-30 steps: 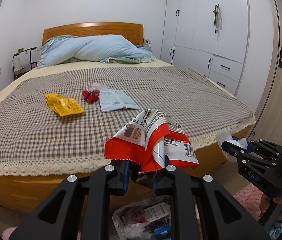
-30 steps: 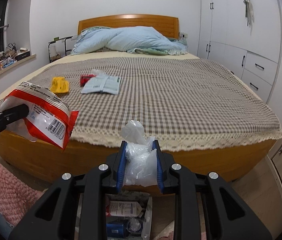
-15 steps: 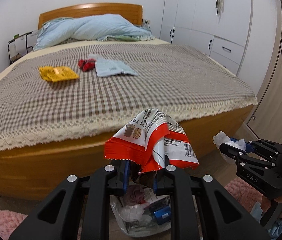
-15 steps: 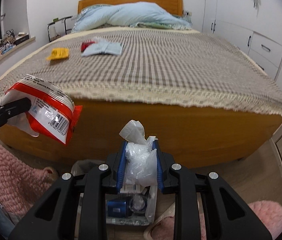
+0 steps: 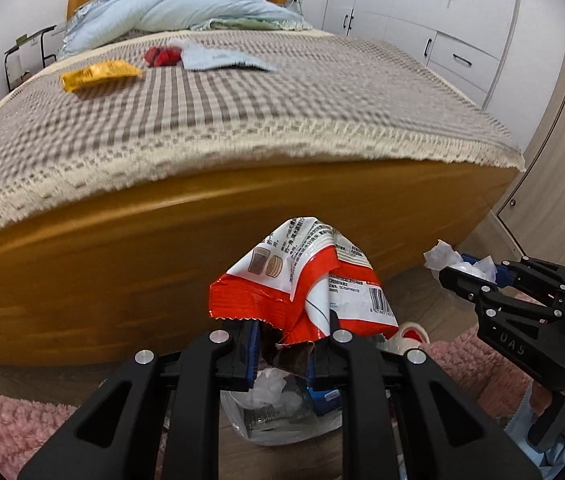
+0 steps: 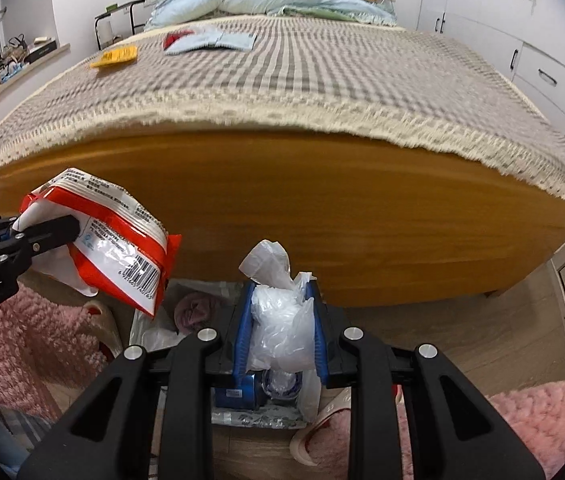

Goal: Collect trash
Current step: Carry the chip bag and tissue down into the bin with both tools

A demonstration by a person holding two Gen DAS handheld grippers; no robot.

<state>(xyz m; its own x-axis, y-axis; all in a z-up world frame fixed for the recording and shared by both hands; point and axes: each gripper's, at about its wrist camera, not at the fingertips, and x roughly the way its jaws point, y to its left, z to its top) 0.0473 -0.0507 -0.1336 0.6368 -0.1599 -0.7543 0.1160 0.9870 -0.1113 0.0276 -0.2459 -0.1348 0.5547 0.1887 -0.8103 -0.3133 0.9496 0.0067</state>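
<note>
Right wrist view: right gripper (image 6: 280, 330) grips plastic wad (image 6: 282, 320), left gripper (image 6: 48, 232) clamps snack wrapper (image 6: 114, 248) — center both over trash bag (image 6: 142, 324) w/ care, then release.

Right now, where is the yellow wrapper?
In the left wrist view, the yellow wrapper lies on the bed's checked cover, far left side, just left of the red wrapper.

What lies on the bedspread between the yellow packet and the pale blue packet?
A small red wrapper, lying right beside the pale blue packet and apart from the yellow packet; the left wrist view shows it best.
</note>
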